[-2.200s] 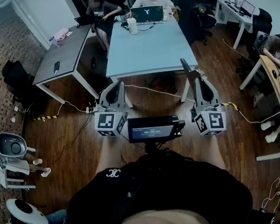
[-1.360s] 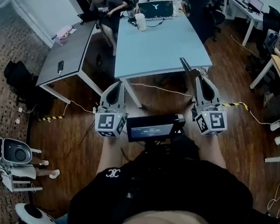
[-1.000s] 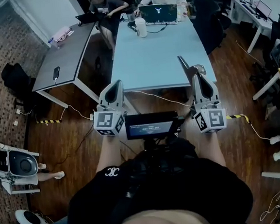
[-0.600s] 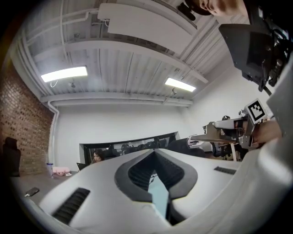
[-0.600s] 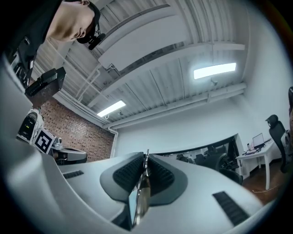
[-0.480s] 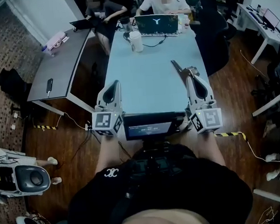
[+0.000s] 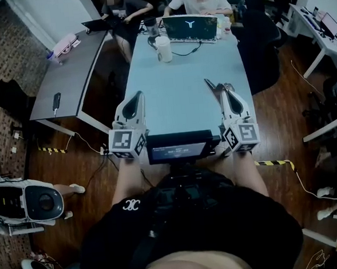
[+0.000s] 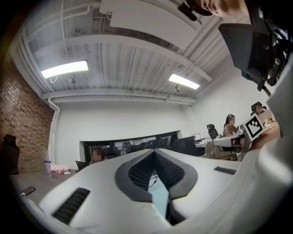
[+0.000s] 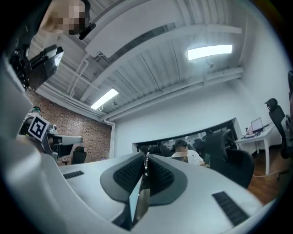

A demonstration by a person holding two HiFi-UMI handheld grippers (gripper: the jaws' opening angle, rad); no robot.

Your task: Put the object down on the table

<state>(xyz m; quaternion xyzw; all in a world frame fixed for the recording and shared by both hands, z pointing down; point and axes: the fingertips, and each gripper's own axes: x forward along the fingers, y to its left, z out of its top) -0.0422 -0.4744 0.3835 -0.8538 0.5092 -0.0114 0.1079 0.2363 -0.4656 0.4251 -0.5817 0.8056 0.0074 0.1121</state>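
1. Head view, what is hard to make out: the thin flat object (image 7: 211, 86) is seen only as a dark sliver sticking out past the tips of the right gripper (image 7: 222, 92). Its kind cannot be made out. It is held over the near end of the light blue table (image 7: 183, 100), and no contact with the top can be seen. The person's forearms are partly covered by a small screen (image 7: 178, 147) mounted at the chest.
2. Head view, surroundings: the left gripper (image 7: 137, 96) is held over the table's near left corner. A laptop (image 7: 190, 28) and a white cup (image 7: 163, 49) stand at the far end, where two people are seated. A grey table (image 7: 69, 75) with a phone (image 7: 56, 101) on it stands to the left on the wooden floor (image 7: 283, 109).
3. Left gripper view: the jaws are brought together at the tips with nothing between them, and a strip of the blue table shows through the gap below. A brick wall (image 8: 23, 123) and ceiling lights (image 8: 65, 68) are seen.
4. Right gripper view: the jaws are closing, and their ribbed pads are pressed on the thin flat object, which is seen edge-on. Its far end is cut off by the pads.
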